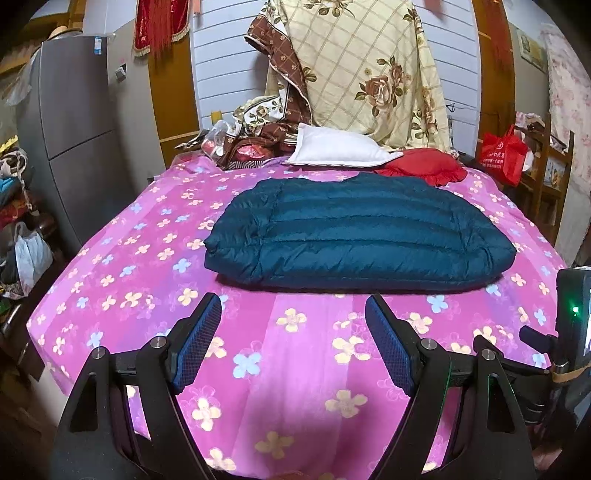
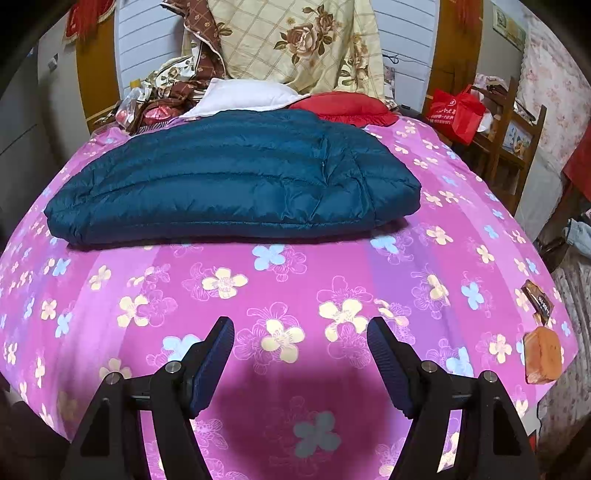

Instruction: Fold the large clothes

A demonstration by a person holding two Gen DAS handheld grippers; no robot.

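Left gripper (image 1: 293, 317) and right gripper (image 2: 300, 338) both released, jaws spread, poised level above pink bedsheet (image 2: 258, 295), short of folded teal down jacket (image 1: 354, 232).

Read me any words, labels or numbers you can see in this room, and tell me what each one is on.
None can be read.
Red bag: white print, too blurred.
Fridge: blue-and-white sticker, too small.
Brown wrapper on the bed: light lettering, too small.
Wall picture: nothing legible.
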